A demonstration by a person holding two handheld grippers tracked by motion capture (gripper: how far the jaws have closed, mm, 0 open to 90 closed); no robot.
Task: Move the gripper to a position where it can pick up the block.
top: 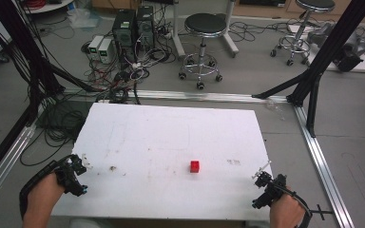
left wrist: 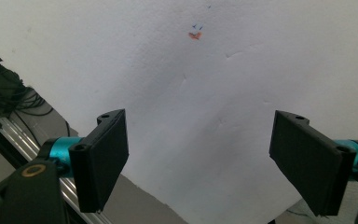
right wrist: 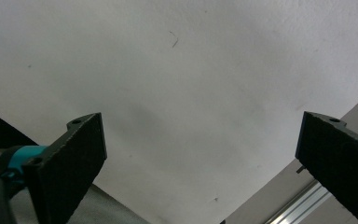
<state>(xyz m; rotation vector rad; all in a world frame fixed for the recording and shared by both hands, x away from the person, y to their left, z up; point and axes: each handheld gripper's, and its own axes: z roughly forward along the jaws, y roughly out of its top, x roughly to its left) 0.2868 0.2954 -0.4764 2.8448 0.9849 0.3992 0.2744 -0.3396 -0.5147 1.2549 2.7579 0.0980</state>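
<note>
Cube (top: 195, 166), small and red, is seen lower centre on the white bench (top: 171, 137), nearer the right gripper (top: 265, 183) than the left gripper (top: 77, 168). Jaws of both are held wide apart, empty.

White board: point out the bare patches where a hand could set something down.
The white board is bare nearly everywhere: the far half, and both near corners by the left gripper and right gripper. The red block alone occupies the near-centre.

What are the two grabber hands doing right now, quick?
Left gripper: open, holding nothing, over the white table.
Right gripper: open, holding nothing.
The small red cube sits untouched between them.
</note>
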